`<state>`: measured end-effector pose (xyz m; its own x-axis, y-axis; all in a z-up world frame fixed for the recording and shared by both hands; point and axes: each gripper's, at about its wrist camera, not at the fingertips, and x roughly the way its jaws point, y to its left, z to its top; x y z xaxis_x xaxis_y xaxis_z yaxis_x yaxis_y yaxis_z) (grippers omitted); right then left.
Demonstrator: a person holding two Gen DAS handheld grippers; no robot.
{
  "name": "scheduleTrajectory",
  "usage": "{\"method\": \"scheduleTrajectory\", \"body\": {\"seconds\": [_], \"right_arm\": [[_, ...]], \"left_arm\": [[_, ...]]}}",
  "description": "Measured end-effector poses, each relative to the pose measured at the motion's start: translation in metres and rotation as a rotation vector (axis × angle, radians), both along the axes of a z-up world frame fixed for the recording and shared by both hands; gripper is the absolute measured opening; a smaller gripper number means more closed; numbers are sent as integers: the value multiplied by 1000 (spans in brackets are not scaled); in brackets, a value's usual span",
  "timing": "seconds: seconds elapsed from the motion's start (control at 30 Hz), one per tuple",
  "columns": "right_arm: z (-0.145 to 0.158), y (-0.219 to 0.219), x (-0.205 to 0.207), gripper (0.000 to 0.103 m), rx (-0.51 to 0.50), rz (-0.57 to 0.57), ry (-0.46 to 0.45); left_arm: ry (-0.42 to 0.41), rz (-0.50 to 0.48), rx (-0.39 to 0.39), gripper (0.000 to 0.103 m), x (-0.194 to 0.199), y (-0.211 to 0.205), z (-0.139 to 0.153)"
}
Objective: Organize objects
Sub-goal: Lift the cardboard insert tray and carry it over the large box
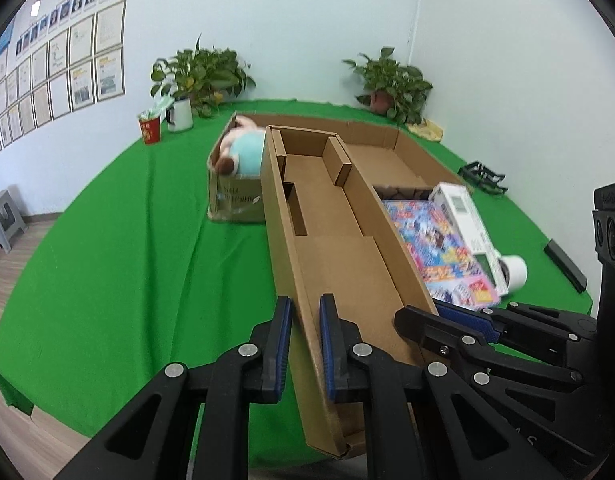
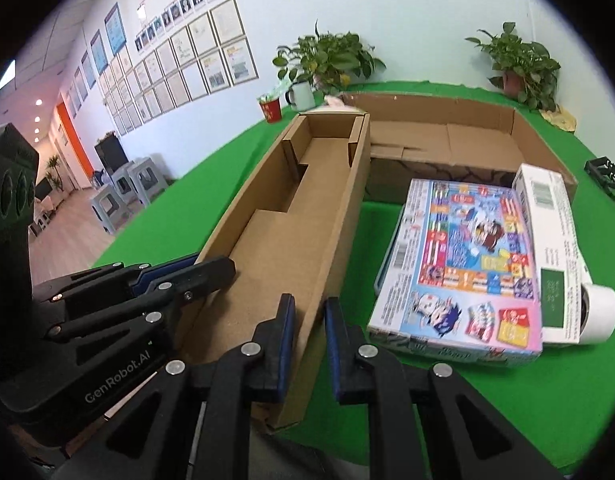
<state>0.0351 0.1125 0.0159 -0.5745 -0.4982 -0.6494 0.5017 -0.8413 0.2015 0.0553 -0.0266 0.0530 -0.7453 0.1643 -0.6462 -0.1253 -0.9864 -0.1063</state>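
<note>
Cardboard is what both tongs hold: a long, narrow open-topped cardboard tray [image 1: 331, 240], each gripper closed on one of its side walls at the near end. The left gripper [image 1: 305, 344] pinches the wall at nine o'clock of the tray, the right gripper [image 2: 309, 346] the wall at three o'clock. The tray's far end points to twelve o'clock across the green tablecloth [image 1: 119, 272].

Just beside the tray at three o'clock lies a colourful printed box [image 2: 463, 264], with a long white carton [image 2: 551, 248] resting on its far edge. Behind them sits a wide flat cardboard box [image 2: 447, 136]. At eleven o'clock a smaller box holds a plush toy [image 1: 241, 150].

Risk, as I judge it: thin walls pinched only at one end may buckle or slip, dropping the far end. Uneven lifting could twist the tray, or swing it into the printed box.
</note>
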Motion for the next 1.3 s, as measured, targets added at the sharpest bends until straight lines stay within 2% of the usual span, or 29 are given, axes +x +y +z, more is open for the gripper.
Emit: {"method": "scheduleTrajectory", "body": {"seconds": [0.2,0.4,0.6,0.97,1.3], "right_arm": [[29,14,-7,14,-52,-53,114],[47,25,-18,14,-83,-94,178],[57,35,-38,13,-116,-126,189],[85,42,-83,13,-119,-174,239],[109,35,-135,13,-86,-201,279]], "left_arm": [[70,-20,13,11,-10,12,27],[138,-37,10,10,-23,24,54],[173,-61,-5,9,-47,36,75],[243,-102,-37,9,-117,58,114],[245,-114,-42,8,-199,57,142]]}}
